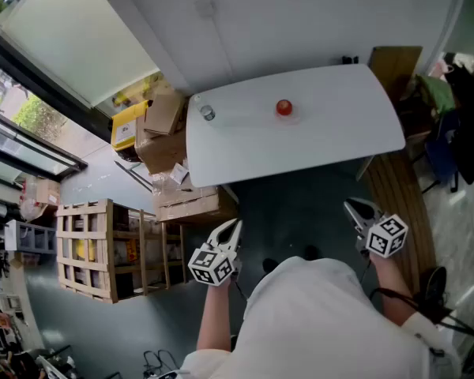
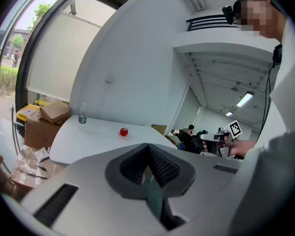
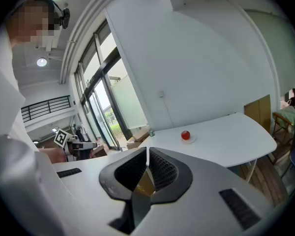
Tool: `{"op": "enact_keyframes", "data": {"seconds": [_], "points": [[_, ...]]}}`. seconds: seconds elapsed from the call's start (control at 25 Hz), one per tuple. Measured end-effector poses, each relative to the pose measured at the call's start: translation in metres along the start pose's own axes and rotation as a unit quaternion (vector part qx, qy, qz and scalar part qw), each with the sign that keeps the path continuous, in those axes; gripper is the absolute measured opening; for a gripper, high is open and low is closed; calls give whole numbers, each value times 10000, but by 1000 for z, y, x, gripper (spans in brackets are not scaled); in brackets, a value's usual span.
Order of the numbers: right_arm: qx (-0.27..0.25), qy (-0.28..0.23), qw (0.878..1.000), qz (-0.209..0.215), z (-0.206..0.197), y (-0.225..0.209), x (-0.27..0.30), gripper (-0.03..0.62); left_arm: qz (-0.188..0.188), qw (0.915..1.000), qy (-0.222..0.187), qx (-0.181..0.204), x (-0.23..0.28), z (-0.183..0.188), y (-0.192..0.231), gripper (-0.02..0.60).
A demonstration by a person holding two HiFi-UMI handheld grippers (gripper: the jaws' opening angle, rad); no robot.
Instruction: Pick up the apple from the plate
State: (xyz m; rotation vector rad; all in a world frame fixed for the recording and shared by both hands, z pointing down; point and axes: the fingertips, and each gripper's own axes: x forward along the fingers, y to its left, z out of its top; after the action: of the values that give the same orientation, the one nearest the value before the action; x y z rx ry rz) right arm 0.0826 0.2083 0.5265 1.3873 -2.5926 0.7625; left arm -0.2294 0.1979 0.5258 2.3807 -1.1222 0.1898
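Counts, head view:

- Apple (image 1: 284, 107): one, upper middle.
- Plate (image 3: 189, 140): one, under the apple.
- White table (image 1: 332, 144): one.
- Water bottle (image 1: 208, 113): one, at the table's upper left corner.
- Grippers: two, both mine. The left gripper (image 1: 234, 226) is lower centre and the right gripper (image 1: 353, 208) is lower right.
- Brown cardboard boxes (image 1: 164, 133): at least three, stacked left of the table; I can't separate more.
- Yellow box (image 1: 129, 125): one.
- Wooden crate (image 1: 87, 247): one, lower left.

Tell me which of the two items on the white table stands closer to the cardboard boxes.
The clear bottle, at the corner of the table right beside the boxes; the red apple sits nearer the middle.
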Motion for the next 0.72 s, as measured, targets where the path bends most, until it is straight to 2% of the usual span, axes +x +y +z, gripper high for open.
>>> {"op": "enact_keyframes", "data": {"seconds": [0.72], "points": [[71,12,9999,99,3,-6,3,46,112,9999,5,-56,5,-6,-1,2]]}}
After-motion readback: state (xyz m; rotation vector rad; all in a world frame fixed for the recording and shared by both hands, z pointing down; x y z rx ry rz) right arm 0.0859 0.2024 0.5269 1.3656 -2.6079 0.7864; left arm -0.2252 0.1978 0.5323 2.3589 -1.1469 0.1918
